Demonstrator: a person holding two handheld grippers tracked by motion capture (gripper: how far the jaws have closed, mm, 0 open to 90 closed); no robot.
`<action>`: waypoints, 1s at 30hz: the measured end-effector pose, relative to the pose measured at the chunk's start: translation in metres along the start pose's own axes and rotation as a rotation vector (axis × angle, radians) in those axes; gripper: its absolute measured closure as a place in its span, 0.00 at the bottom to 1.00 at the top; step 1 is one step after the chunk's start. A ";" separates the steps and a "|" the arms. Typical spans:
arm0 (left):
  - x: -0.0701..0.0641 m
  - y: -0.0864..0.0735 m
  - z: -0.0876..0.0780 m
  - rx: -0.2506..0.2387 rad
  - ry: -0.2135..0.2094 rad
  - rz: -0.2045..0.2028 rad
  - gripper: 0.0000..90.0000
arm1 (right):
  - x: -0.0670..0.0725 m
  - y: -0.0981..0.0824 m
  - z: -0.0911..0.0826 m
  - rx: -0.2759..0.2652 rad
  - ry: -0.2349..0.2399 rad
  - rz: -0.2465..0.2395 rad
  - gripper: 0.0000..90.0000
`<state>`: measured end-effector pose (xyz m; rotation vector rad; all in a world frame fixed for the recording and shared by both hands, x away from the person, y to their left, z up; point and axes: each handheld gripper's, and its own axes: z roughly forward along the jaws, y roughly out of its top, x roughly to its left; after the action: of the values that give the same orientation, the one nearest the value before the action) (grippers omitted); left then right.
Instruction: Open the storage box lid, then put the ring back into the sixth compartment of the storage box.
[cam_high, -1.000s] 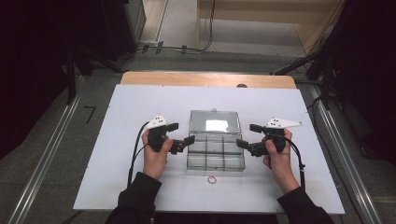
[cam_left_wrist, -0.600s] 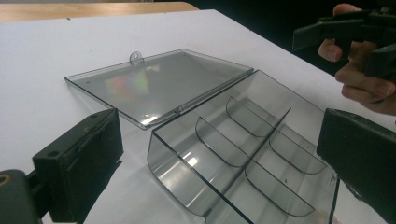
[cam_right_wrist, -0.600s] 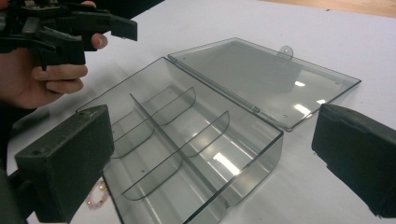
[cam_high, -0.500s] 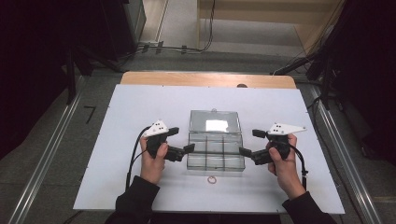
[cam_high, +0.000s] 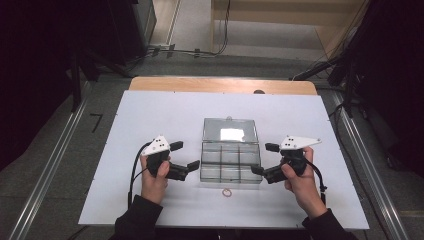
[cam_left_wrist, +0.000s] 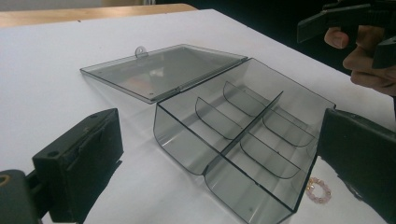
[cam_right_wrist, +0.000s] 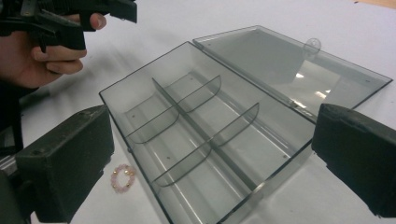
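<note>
Table (cam_high: 150, 115) with clear compartment box (cam_high: 231, 162) at centre, lid folded flat behind it.
Left gripper (cam_high: 186, 156) and right gripper (cam_high: 265, 159) are held at either side of the box, jaws apart, nothing gripped; bead ring (cam_high: 227, 192) is seen on the table just in front of the box.

Box (cam_high: 231, 162) clear glossy plastic; table (cam_high: 150, 115) matt white; bracelet (cam_right_wrist: 122, 178) beaded.
</note>
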<state>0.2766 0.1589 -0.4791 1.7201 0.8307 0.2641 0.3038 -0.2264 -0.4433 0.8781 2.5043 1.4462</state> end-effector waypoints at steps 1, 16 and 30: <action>0.000 0.000 -0.002 -0.008 -0.003 0.002 0.00 | 0.001 0.000 0.001 0.001 0.006 -0.001 0.00; 0.001 -0.015 -0.024 0.007 0.011 0.002 0.00 | 0.021 0.001 0.011 0.041 0.056 -0.042 0.00; 0.008 -0.032 -0.048 0.023 0.042 -0.012 0.00 | 0.043 0.000 0.024 0.112 0.114 -0.066 0.29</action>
<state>0.2427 0.2035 -0.4945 1.7357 0.8774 0.2845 0.2770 -0.1853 -0.4482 0.7416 2.6938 1.3849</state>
